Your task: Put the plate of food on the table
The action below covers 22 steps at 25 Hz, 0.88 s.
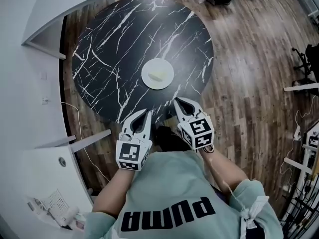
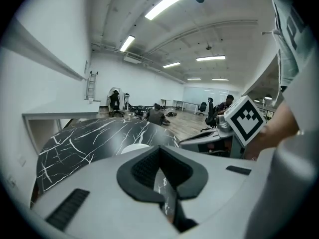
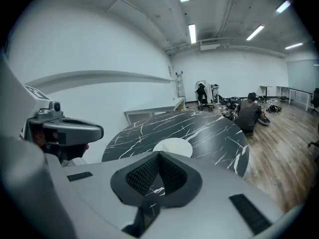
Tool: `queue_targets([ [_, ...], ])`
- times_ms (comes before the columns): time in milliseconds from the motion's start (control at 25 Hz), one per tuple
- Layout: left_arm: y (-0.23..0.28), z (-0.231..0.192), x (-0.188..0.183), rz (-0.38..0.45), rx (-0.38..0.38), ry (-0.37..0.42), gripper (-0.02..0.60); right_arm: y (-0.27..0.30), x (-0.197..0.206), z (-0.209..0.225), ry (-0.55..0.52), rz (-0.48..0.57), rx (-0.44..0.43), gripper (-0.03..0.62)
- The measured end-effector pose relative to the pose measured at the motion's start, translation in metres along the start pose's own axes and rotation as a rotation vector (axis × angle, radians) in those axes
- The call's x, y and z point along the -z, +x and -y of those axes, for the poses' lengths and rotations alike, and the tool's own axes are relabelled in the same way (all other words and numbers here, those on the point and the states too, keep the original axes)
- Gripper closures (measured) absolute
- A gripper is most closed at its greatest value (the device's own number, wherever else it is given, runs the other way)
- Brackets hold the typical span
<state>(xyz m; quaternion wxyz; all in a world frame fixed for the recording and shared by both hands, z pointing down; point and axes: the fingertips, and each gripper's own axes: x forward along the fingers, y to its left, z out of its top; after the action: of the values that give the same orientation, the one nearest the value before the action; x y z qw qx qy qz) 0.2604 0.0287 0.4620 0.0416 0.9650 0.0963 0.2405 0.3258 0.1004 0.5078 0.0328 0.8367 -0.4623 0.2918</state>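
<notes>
The plate [image 1: 157, 73] with its bit of food [image 1: 159, 75] sits near the middle of the black table [image 1: 109, 39] — so the job looks done. The left gripper [image 1: 145, 114] and the right gripper [image 1: 178, 102] are both squeezed closed on nothing, well apart from the plate. Next, I think, they just keep clear — no more grabbing.

Round blk table [image 1: 109, 39] w/ food plate [image 1: 149, 79]

Bright, even light from ceiling strip lights [image 2: 167, 3] at twelve o'clock; shadows faint; fisheye bending and black corners in both gripper views; table [image 1: 124, 44] sharp in the head view.
</notes>
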Motion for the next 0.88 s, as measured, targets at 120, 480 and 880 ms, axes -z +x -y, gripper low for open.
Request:
queue_targets([
  [120,-0.031,0.021,0.007,0.020,-0.036,0.015,0.575,-0.030,0.008,-0.014,-0.016,0.036,0.005,0.585],
  [480,-0.132,0.093,0.023,0.108,-0.123,0.002,0.575,-0.136,0.035,-0.076,-0.066,0.104,-0.027,0.585],
  [880,-0.198,0.158,0.008,0.179,-0.125,0.003,0.575,-0.229,0.018,-0.122,-0.133,0.161,-0.019,0.585],
])
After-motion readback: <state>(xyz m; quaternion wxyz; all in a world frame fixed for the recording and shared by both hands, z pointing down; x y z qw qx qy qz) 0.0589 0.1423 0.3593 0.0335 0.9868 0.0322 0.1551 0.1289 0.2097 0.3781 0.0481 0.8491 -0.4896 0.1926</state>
